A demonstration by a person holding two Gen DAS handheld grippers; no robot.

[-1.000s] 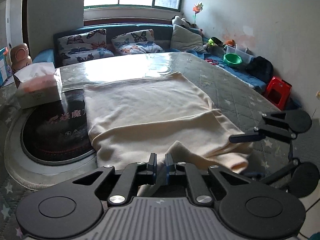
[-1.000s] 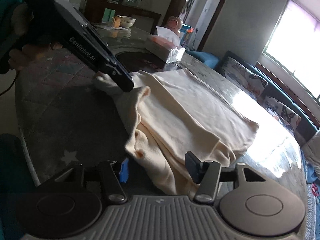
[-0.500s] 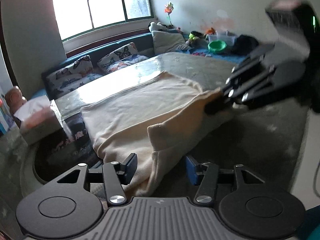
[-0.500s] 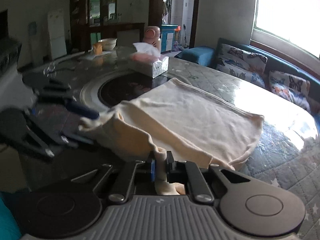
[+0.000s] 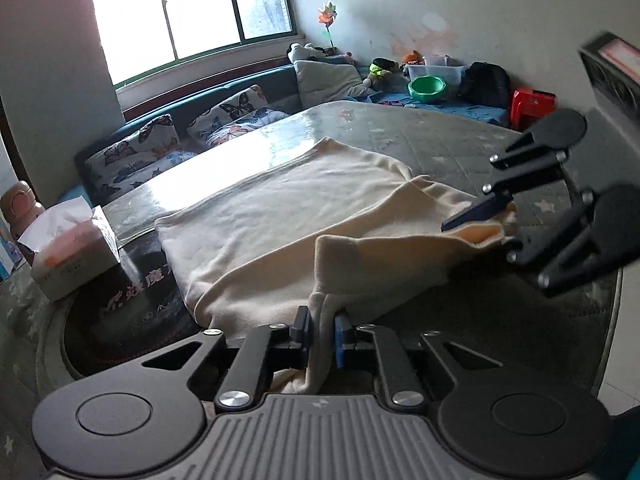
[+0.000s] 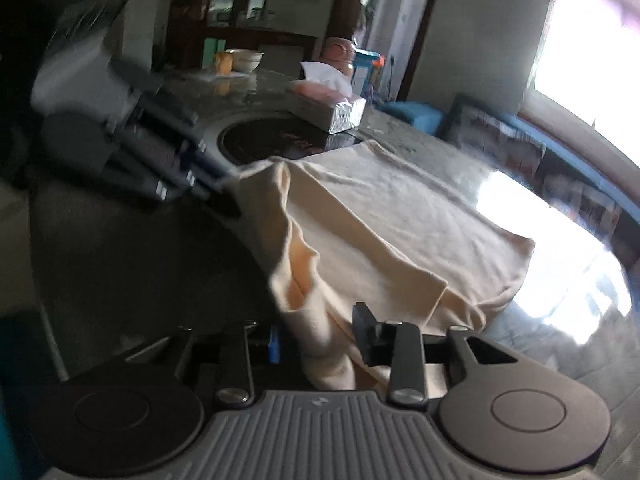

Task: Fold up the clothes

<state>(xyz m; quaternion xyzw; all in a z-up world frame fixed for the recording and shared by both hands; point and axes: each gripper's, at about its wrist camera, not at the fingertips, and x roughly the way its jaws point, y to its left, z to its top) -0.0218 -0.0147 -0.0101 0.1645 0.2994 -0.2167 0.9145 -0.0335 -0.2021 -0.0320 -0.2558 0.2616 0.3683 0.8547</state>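
Tissue box (image 5: 74,254) blocks table's (image 5: 420,140) left; far side open.

Left hand-held gripper (image 5: 320,334) reclamped on cream garment (image 5: 304,216) — right hand-held gripper (image 6: 318,338) now parted

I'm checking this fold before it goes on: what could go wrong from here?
The right tongs stand open around a corner of the cloth, so it may slip out and leave the fold crooked. The left tongs pinch a bunched edge, which could crease. A swing left might knock the tissue box.
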